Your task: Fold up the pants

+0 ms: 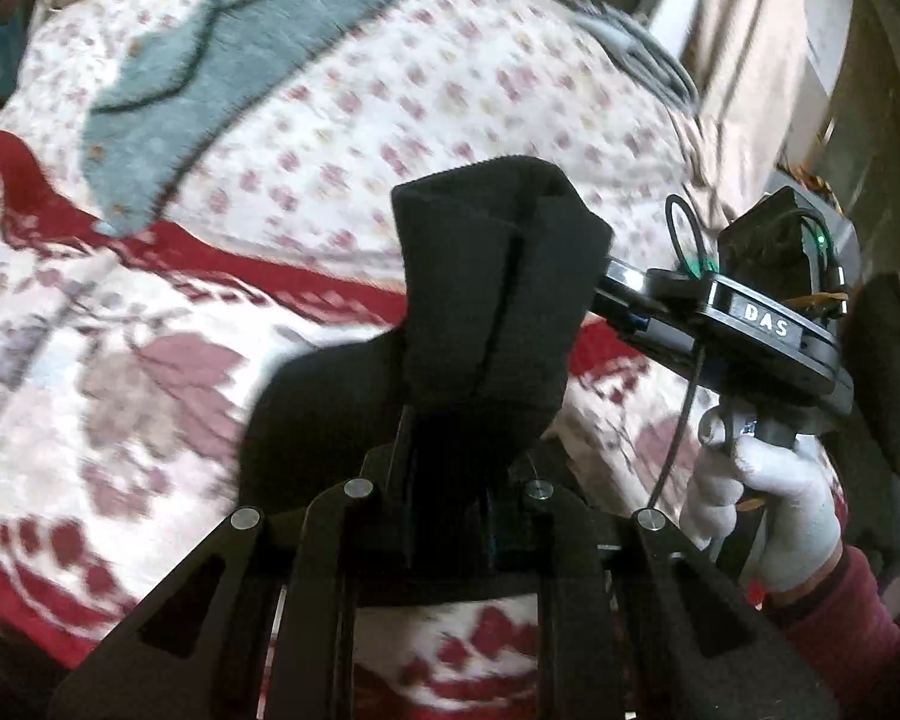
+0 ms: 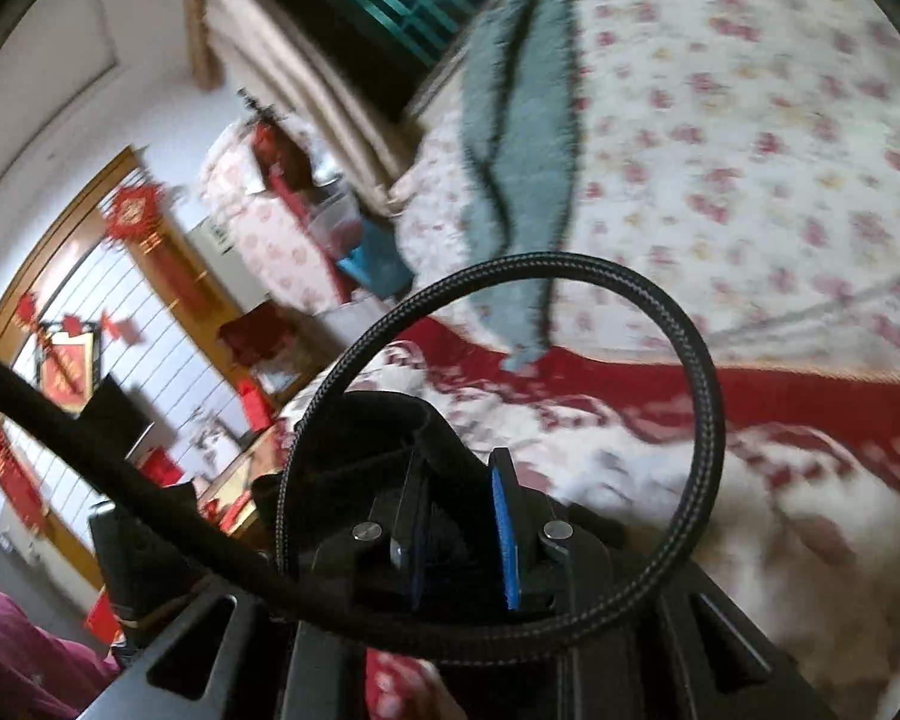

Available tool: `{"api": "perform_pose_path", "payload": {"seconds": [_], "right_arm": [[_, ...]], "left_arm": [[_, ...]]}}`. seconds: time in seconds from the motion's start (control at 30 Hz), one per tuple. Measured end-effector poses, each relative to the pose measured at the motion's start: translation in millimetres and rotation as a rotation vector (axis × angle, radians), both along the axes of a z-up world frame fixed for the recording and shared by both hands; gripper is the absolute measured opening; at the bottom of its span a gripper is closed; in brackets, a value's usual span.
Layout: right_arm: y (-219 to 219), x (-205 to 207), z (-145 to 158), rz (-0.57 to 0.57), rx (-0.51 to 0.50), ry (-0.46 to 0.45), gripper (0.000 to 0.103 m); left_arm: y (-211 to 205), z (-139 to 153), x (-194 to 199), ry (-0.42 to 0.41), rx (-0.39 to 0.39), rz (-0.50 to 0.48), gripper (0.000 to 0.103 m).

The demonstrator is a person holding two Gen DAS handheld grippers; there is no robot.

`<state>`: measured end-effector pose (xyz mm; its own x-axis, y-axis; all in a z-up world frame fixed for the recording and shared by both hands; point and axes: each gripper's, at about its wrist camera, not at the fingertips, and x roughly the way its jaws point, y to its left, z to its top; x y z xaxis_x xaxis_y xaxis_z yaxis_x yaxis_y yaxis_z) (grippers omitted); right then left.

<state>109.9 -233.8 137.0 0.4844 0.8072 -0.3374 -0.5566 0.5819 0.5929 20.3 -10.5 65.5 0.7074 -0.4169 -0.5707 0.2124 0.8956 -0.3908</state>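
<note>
Currently both the left gripper (image 1: 450, 420) and right gripper (image 2: 462, 516) clamp the black pants (image 1: 492, 276) above the bed (image 1: 390, 108).

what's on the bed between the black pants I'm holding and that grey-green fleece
In the left wrist view, only bedding: a red blanket band, then floral sheet, between the black pants and the grey-green fleece.

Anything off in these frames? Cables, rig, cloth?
Yes: a braided black cable loops across the right wrist view, in front of the right gripper and the black pants it pinches. It blocks the camera and might snag the cloth.
</note>
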Motion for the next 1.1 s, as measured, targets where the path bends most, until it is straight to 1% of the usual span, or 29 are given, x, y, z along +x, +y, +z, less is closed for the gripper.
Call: {"api": "perform_pose_path", "payload": {"seconds": [0.07,0.13,0.17,0.2,0.23,0.27,0.3,0.37,0.47,0.53,0.57,0.63,0.7,0.8,0.83,0.93,0.97,1.0,1.03,1.07,1.1], "right_arm": [[-24,-8,-18,-0.051,0.000,0.040,0.018],[-47,-15,-39,-0.120,-0.039,0.092,0.018],[-56,-18,-47,-0.155,-0.061,0.117,0.020],[-64,-21,-55,-0.189,-0.080,0.142,0.031],[-75,-25,-64,-0.235,-0.105,0.177,0.058],[-84,-27,-70,-0.276,-0.123,0.209,0.068],[-94,-31,-75,-0.309,-0.125,0.241,0.071],[-114,-39,-82,-0.341,-0.055,0.281,0.071],[-138,-50,-82,-0.384,0.044,0.319,0.071],[-142,-53,-78,-0.361,0.147,0.345,0.072],[-140,-54,-77,-0.341,0.193,0.357,0.073],[-131,-54,-78,-0.286,0.278,0.400,0.079],[-118,-51,-79,-0.241,0.324,0.444,0.080],[-86,-41,-81,-0.179,0.342,0.491,0.080],[-75,-39,-83,-0.171,0.331,0.506,0.080],[-46,-26,-93,-0.136,0.263,0.589,0.080],[-41,-25,-95,-0.124,0.251,0.588,0.080],[-38,-26,-95,-0.122,0.242,0.571,0.076],[-39,-28,-94,-0.128,0.228,0.539,0.065],[-41,-28,-92,-0.135,0.215,0.517,0.059],[-43,-29,-91,-0.145,0.190,0.503,0.056]], "left_arm": [[-18,-13,2,0.031,0.009,-0.026,0.015],[-34,-30,5,0.072,0.020,-0.042,0.015],[-39,-35,6,0.084,0.024,-0.046,0.015],[-44,-41,5,0.098,0.025,-0.045,0.015],[-47,-45,5,0.111,0.022,-0.041,0.015],[-48,-48,5,0.125,0.021,-0.034,0.015],[-51,-49,2,0.131,0.030,-0.030,0.016],[-55,-46,0,0.119,0.065,-0.023,0.016],[-59,-40,-5,0.102,0.104,-0.013,0.017],[-61,-37,-8,0.080,0.126,-0.007,0.019],[-62,-37,-9,0.066,0.142,-0.011,0.023],[-69,-39,-9,0.061,0.169,-0.033,0.027],[-73,-44,-9,0.072,0.179,-0.037,0.027],[-77,-44,-12,0.050,0.213,-0.034,0.027],[-79,-44,-13,0.047,0.222,-0.033,0.027],[-83,-43,-19,0.032,0.258,-0.040,0.027],[-84,-42,-22,0.031,0.268,-0.050,0.027],[-84,-40,-27,0.036,0.270,-0.069,0.027],[-82,-38,-30,0.041,0.255,-0.093,0.027],[-78,-34,-35,0.044,0.225,-0.119,0.027],[-70,-29,-39,0.042,0.183,-0.140,0.027]]}}
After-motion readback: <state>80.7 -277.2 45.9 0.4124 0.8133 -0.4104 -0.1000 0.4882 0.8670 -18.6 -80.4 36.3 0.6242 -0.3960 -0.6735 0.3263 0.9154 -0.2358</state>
